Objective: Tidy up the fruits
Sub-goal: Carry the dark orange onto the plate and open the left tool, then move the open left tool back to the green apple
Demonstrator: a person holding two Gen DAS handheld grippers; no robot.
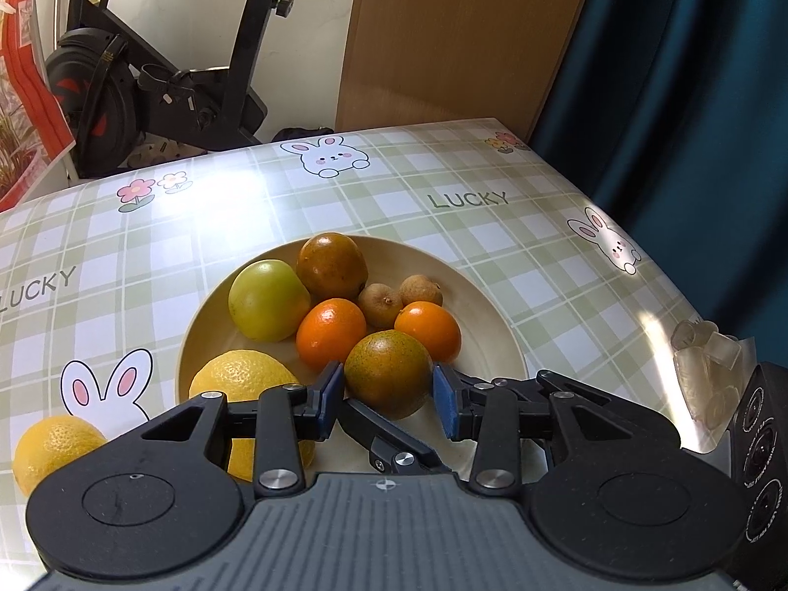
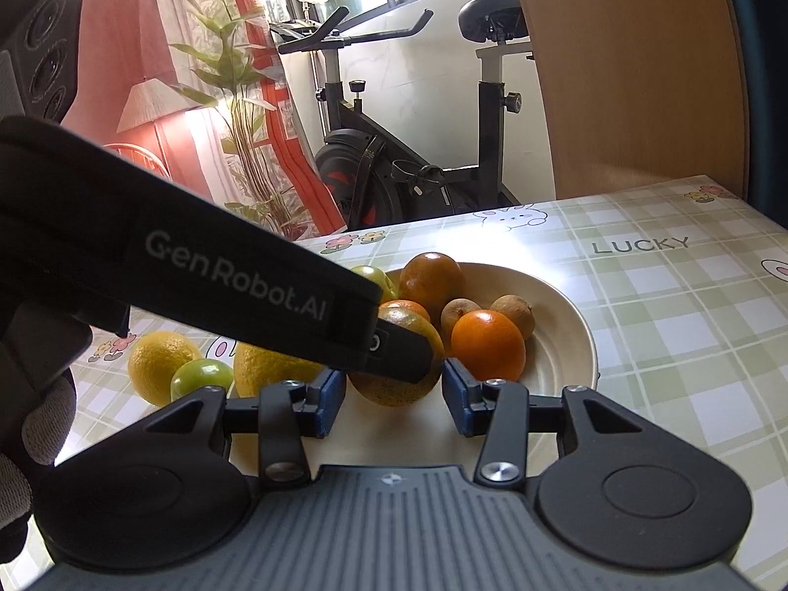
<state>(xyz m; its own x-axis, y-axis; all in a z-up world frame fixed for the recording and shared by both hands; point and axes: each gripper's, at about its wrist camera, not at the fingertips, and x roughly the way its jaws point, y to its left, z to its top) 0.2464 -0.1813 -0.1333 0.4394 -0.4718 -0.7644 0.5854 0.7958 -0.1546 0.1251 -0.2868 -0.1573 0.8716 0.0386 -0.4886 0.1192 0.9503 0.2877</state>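
A cream plate (image 1: 497, 325) on the checked tablecloth holds several fruits: a green apple (image 1: 268, 305), two oranges (image 1: 331, 337), two brown-green fruits (image 1: 332, 266) and two small brown ones (image 1: 380, 304). My left gripper (image 1: 388, 396) is open, its blue pads (image 1: 331, 391) either side of the near brown-green fruit (image 1: 388, 372), apart from it. A lemon (image 1: 241, 381) lies on the plate's near left rim, another lemon (image 1: 51, 448) on the cloth. My right gripper (image 2: 394, 401) is open over the plate's near edge (image 2: 581, 340), behind the left gripper's body (image 2: 221, 271).
In the right wrist view a lemon (image 2: 157, 364) and a small green fruit (image 2: 201, 378) lie on the cloth left of the plate. Clear plastic cups (image 1: 704, 344) sit at the table's right edge. An exercise bike (image 1: 162, 79) and a wooden panel (image 1: 458, 34) stand beyond the table.
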